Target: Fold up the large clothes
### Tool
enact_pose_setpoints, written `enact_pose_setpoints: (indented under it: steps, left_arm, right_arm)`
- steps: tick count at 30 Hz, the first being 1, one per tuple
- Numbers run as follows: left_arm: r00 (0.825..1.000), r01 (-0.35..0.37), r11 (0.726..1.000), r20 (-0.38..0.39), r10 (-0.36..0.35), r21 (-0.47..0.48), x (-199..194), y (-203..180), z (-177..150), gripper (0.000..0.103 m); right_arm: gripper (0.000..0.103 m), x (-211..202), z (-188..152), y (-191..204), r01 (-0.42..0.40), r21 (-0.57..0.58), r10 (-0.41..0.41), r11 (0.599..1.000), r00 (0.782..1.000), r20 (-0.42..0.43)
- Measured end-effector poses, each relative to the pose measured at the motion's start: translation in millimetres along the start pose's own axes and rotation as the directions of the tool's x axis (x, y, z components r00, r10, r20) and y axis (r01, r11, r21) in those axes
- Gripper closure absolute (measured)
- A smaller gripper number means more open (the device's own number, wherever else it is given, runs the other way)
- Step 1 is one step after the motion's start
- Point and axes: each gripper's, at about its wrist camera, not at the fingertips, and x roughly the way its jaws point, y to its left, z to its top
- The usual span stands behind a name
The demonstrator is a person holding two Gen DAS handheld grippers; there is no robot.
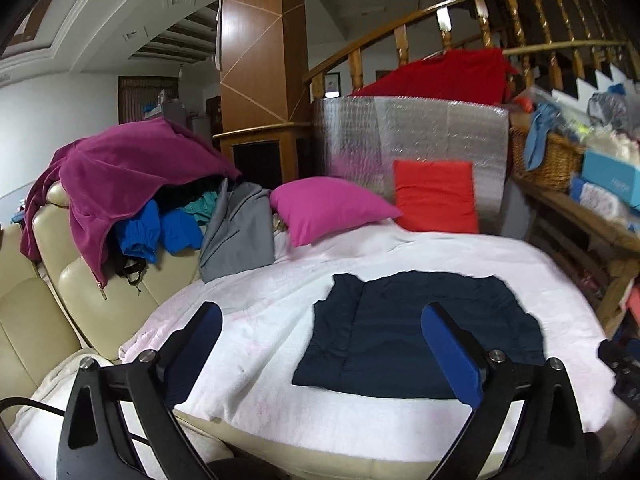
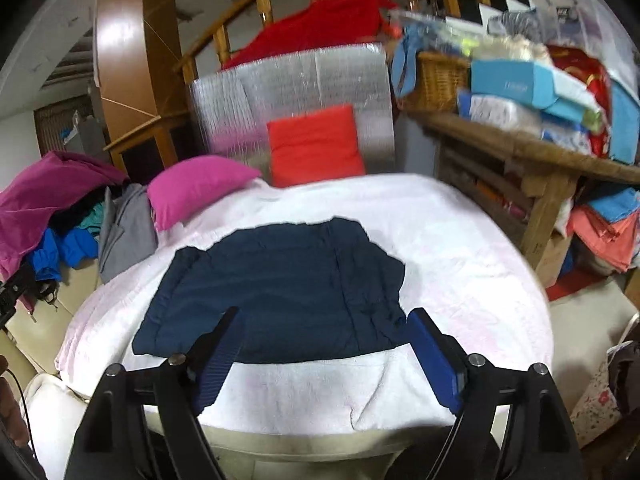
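A folded navy garment (image 1: 416, 332) is seen lying flat on a white blanket (image 1: 260, 320) at the centre of both views, with nothing pressing on it. The left gripper (image 1: 322, 356) is held above the blanket at the bottom of its frame, its blue pads spread wide and empty. The right gripper (image 2: 324, 356) is likewise shown at the bottom of its frame, jaws apart, nothing between them. A pink pillow (image 1: 328, 208) and a red pillow (image 1: 436, 196) are placed at the blanket's far edge, above centre. A heap of clothes (image 1: 128, 188) is piled on a cream sofa (image 1: 48, 304) at the left.
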Motion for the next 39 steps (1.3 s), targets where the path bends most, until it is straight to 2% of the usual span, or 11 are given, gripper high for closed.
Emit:
enact_pose_setpoints:
  steps: [7,11,15,18,21,29,39]
  left_arm:
    - [0.999,-0.013,0.999,0.034,0.011,0.039,-38,-2,2,0.003]
    - [0.996,-0.062,0.996,0.07,0.058,0.059,-56,-2,3,0.002]
    - [0.991,-0.094,0.993,0.106,0.086,0.073,-71,-3,4,0.002]
    - [0.989,-0.087,0.993,0.123,0.077,0.077,-80,-4,6,0.002]
    - [0.991,-0.065,0.995,0.118,0.056,0.076,-82,-3,9,0.002]
    - [0.994,-0.068,0.996,0.085,0.064,0.048,-78,-1,8,0.002]
    - [0.993,-0.078,0.994,0.098,0.071,0.072,-82,-6,6,0.002]
  right_arm:
    - [0.01,-48,0,12,0.004,0.013,-0.006,1.0,0.996,0.09]
    - [0.007,-73,1,14,0.024,0.021,-0.027,0.999,0.987,0.157]
    - [0.006,-90,1,20,0.004,0.015,-0.006,1.0,0.984,0.18]
    - [0.006,-96,0,23,0.02,-0.001,-0.019,1.0,0.98,0.198]
    - [0.006,-94,-1,25,0.029,-0.008,-0.027,1.0,0.982,0.185]
    - [0.006,-83,-9,31,0.01,-0.004,-0.01,1.0,0.989,0.147]
    - [0.006,-77,-14,35,-0.003,-0.017,0.005,1.0,0.992,0.129]
